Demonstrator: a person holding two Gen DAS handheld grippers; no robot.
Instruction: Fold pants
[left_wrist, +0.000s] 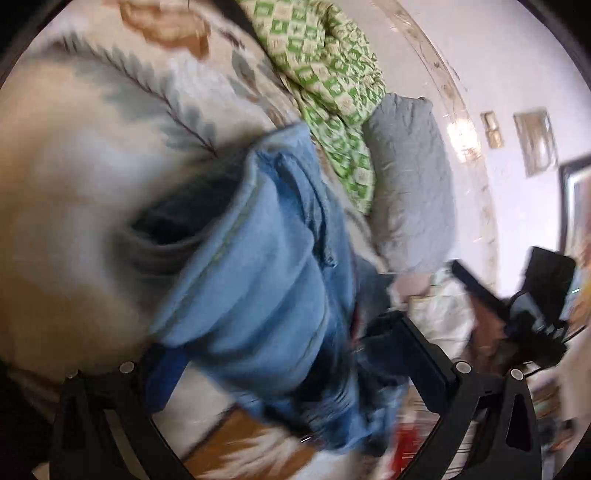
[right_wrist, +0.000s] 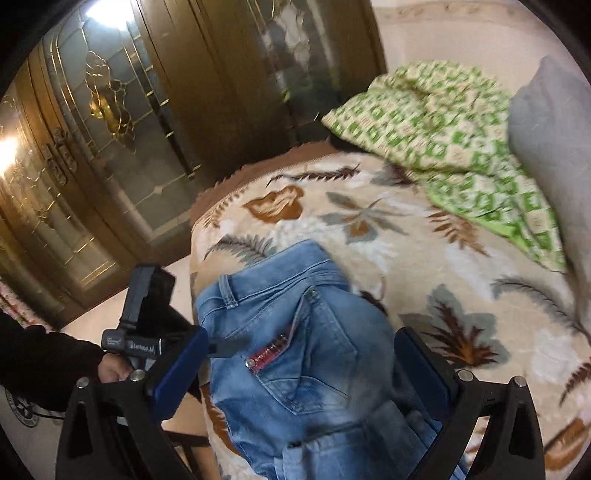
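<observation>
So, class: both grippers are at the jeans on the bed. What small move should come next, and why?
Probably lower the jeans flat onto the floral blanket. They look bunched between the open fingers of both the left gripper and right gripper, not yet smooth.

A bed covered by a cream plush blanket (right_wrist: 406, 236) printed with brown and grey-blue leaves carries a pair of blue jeans (right_wrist: 295, 354), lying bunched at its near edge with the waistband and a back pocket facing up. Farther back on the blanket, a crumpled green-and-cream checked quilt (right_wrist: 443, 122) lies just beside a grey pillow (right_wrist: 554, 147) at the bed's far end. The left wrist view shows the same jeans (left_wrist: 266, 258), quilt (left_wrist: 325, 74) and pillow (left_wrist: 410, 184), heavily blurred.
</observation>
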